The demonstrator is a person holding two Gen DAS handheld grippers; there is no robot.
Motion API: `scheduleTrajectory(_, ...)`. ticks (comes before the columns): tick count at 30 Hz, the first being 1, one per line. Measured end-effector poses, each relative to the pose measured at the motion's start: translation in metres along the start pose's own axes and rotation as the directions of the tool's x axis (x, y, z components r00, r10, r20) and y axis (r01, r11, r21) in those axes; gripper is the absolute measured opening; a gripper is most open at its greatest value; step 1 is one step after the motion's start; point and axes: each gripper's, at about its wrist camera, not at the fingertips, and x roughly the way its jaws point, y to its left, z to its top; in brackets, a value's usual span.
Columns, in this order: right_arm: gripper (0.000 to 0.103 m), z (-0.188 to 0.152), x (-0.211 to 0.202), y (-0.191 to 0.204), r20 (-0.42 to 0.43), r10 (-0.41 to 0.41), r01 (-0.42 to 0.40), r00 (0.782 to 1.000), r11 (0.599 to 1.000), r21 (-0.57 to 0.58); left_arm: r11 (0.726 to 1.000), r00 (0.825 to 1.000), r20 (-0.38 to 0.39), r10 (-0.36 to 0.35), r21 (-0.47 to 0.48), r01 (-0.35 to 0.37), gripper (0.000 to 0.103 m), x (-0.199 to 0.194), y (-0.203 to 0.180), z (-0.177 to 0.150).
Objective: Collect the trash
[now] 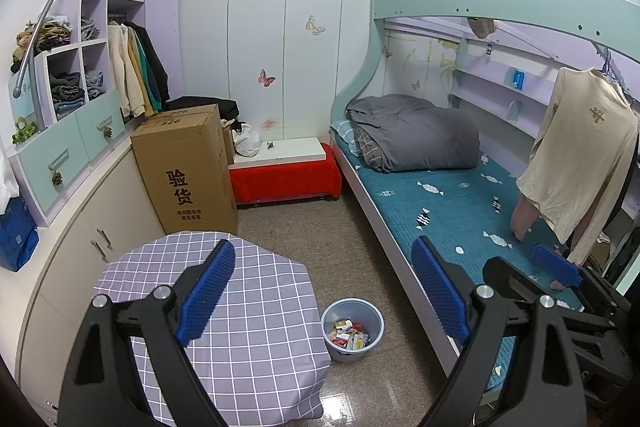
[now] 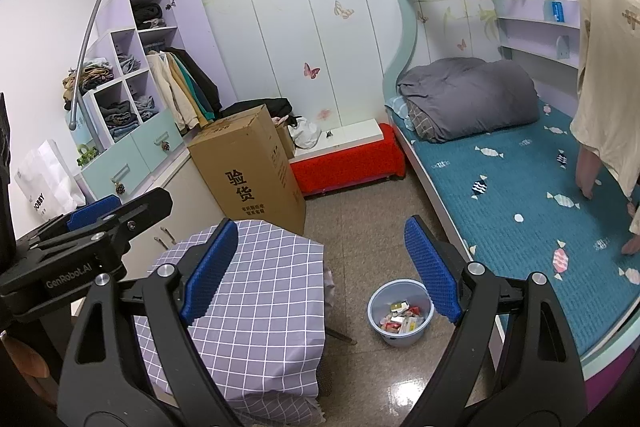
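A light blue bin point(image 1: 353, 330) stands on the floor between the small table and the bed, holding several wrappers and small packets; it also shows in the right wrist view point(image 2: 401, 311). My left gripper point(image 1: 324, 291) is open and empty, held high above the table and bin. My right gripper point(image 2: 322, 269) is open and empty, also held high. The right gripper's blue fingers point(image 1: 556, 265) show at the right of the left wrist view, and the left gripper's body point(image 2: 96, 227) shows at the left of the right wrist view.
A small table with a purple checked cloth point(image 1: 224, 311) stands beside the bin. A tall cardboard box point(image 1: 186, 169), a red bench point(image 1: 286, 177), a wardrobe with shelves point(image 1: 80, 99) and a bunk bed with a teal cover point(image 1: 460, 211) ring the floor.
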Motion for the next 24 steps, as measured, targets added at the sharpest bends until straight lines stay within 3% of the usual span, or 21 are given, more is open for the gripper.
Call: scheduleTrajectory(24,0.084,-0.0014,0.0014,0.0041,-0.002,-0.001,0.001,1.0,1.0,0.003,1.0,1.0,0.001,0.001,0.0,-0.001,0.088,0.0009,-0.0009,-0.0003)
